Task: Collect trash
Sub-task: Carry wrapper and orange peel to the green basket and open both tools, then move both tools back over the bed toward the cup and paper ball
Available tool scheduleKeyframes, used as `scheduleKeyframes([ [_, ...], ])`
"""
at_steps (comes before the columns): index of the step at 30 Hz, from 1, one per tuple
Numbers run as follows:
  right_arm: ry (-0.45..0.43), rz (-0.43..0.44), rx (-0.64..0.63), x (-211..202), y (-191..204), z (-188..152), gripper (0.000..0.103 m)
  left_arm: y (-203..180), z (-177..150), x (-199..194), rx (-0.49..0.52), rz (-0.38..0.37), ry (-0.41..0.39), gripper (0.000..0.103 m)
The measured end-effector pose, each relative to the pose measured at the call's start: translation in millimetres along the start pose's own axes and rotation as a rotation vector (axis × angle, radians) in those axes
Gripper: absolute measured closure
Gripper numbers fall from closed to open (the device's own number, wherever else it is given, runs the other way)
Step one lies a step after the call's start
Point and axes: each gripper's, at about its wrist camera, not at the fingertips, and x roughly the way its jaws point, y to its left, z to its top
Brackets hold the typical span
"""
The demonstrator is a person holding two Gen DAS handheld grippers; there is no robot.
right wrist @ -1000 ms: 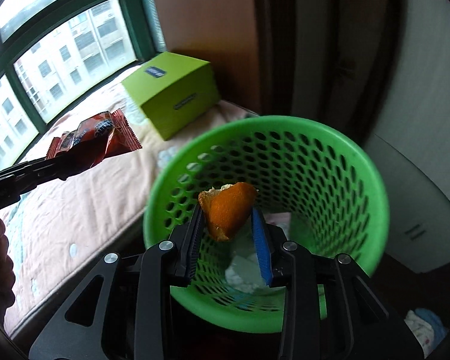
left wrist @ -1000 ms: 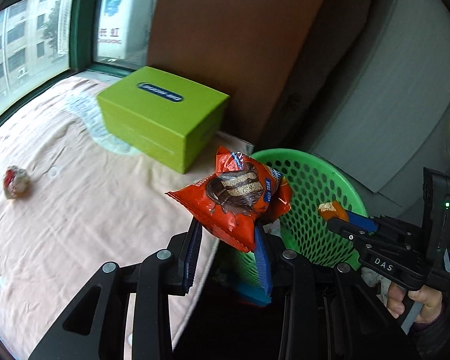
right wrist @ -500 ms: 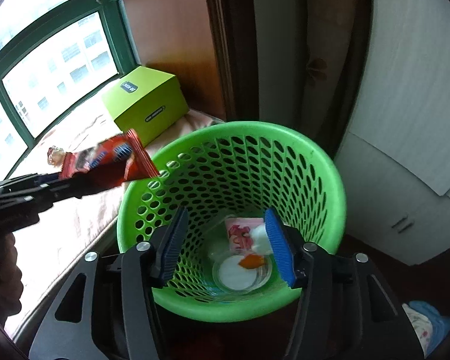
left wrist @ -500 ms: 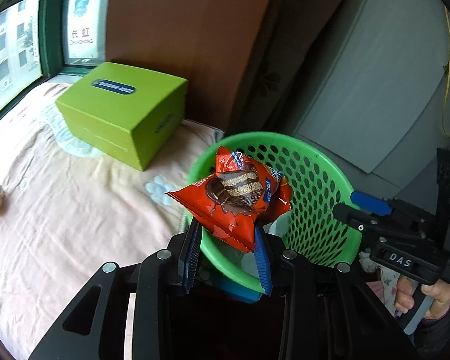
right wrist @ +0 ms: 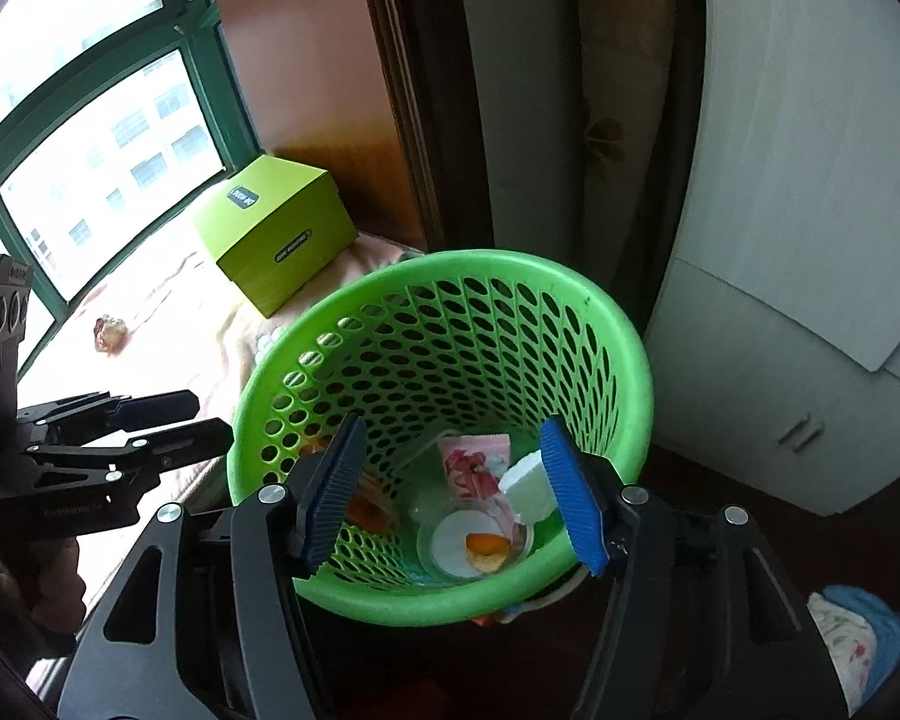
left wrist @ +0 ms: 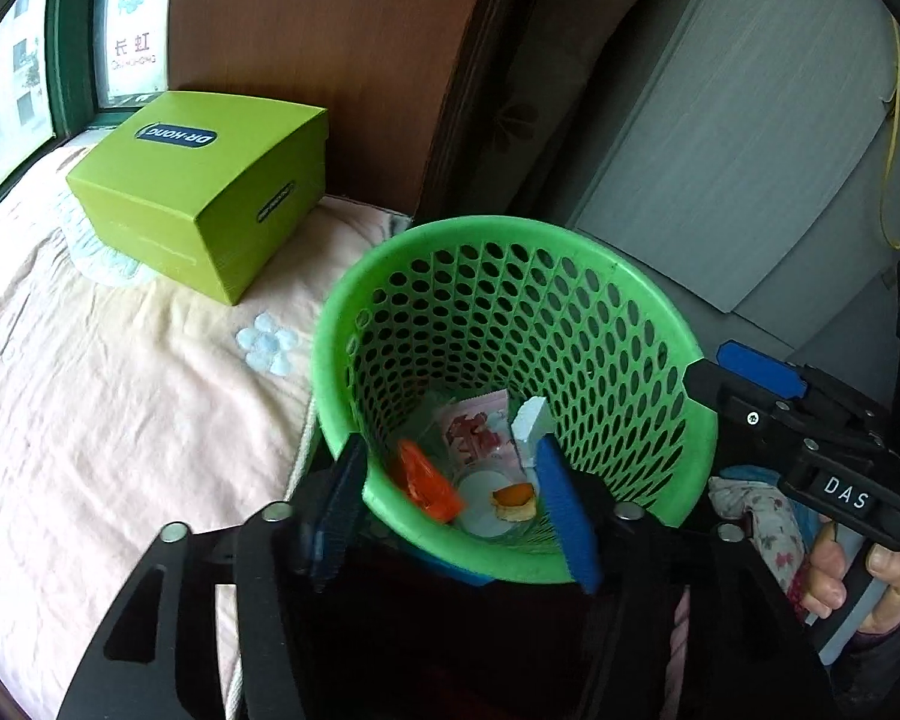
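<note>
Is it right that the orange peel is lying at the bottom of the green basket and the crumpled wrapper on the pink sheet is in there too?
Not quite. The orange peel does lie at the bottom of the green basket, but the crumpled wrapper is not in it: it lies out on the pink sheet, left of the lime-green box. The right wrist view shows this.

Basket (left wrist: pixel 630 312): green plastic, perforated wall, smooth semi-gloss rim. Box (left wrist: pixel 210 180): lime cardboard, satin, glossy dark label. Bed sheet (left wrist: pixel 90 420): soft peach cloth, matt, lightly wrinkled. Wall panel (left wrist: pixel 330 60): brown wood, low sheen. Wrapper in the basket (left wrist: pixel 426 480): glossy orange foil. Fingers (right wrist: pixel 570 504): ribbed blue rubbery pads on matt black plastic.
</note>
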Motion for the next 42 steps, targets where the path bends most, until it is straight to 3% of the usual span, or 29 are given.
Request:
scheduleKeyframes([
  [9, 0.005, 0.051, -0.045, 6, 29, 4, 0.035, 36, -14, -33, -0.072, 0.077, -0.034, 0.042],
  [17, 0.031, 0.126, -0.109, 25, 77, 13, 0.034, 99, -34, -74, -0.186, 0.229, -0.084, 0.037],
  [29, 0.074, 0.238, -0.216, 60, 164, 31, 0.029, 231, -67, -135, -0.408, 0.484, -0.135, 0.027],
  [38, 0.102, 0.322, -0.302, 90, 235, 45, 0.027, 349, -96, -168, -0.584, 0.687, -0.115, 0.021],
  [42, 0.121, 0.359, -0.33, 106, 266, 51, 0.027, 393, -111, -177, -0.647, 0.718, -0.092, 0.019],
])
